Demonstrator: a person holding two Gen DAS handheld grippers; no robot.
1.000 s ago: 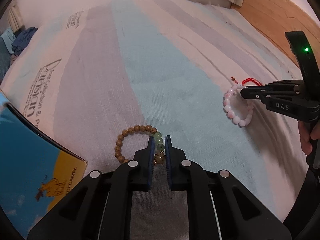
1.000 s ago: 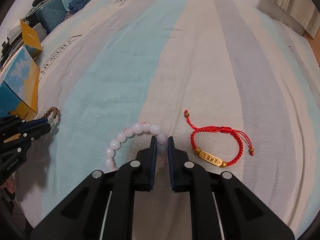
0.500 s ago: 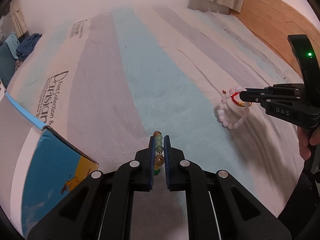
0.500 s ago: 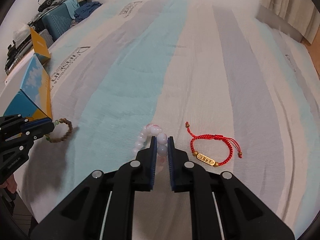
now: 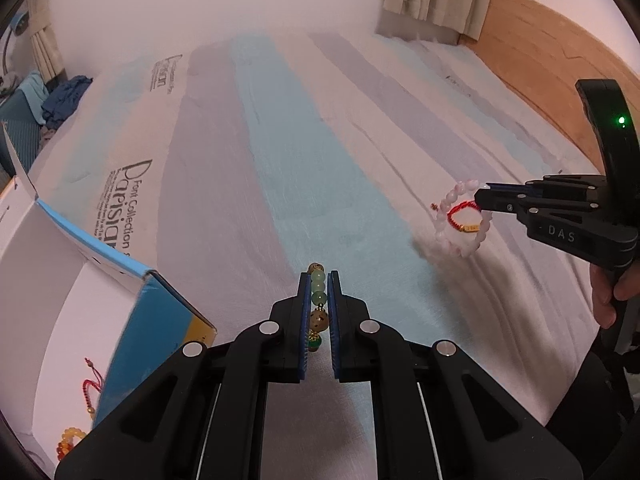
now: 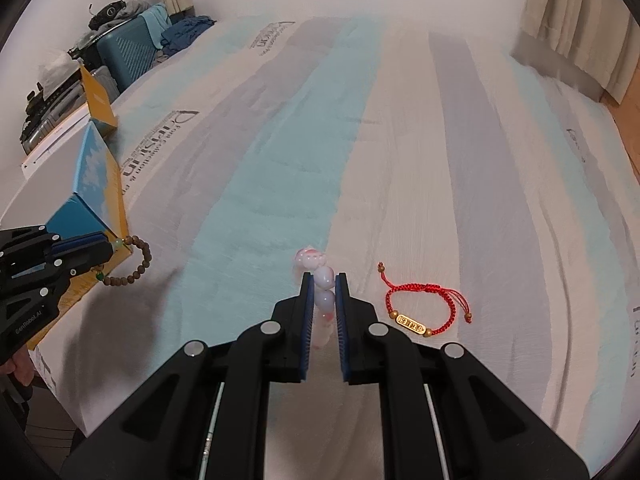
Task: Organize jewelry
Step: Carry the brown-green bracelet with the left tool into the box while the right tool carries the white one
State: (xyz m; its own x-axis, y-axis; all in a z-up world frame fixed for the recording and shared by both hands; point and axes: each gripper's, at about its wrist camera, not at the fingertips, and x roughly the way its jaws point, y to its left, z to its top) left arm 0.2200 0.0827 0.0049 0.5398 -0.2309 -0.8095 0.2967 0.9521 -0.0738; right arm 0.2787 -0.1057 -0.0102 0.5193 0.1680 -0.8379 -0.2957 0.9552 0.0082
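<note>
My left gripper (image 5: 318, 276) is shut on a brown wooden bead bracelet with green beads (image 5: 318, 300) and holds it above the bed beside the open blue box (image 5: 156, 320); the bracelet hangs as a loop in the right wrist view (image 6: 134, 260). My right gripper (image 6: 322, 276) is shut on a pink-white bead bracelet (image 6: 322, 280), lifted off the bed; it also shows in the left wrist view (image 5: 452, 216). A red cord bracelet with a gold tag (image 6: 424, 308) lies on the striped bedsheet (image 6: 480, 160) just right of my right gripper.
The box's white inside holds a red cord bracelet (image 5: 90, 390) and an orange bead bracelet (image 5: 68, 442). A teal suitcase (image 6: 128, 54) with clothes stands beyond the bed's far left. Curtains (image 6: 576, 20) and a wooden floor (image 5: 560, 48) lie at the right.
Both grippers have risen from the bed with their bracelets. The left one has moved toward the box; the pink bracelet now hangs from the right gripper.
</note>
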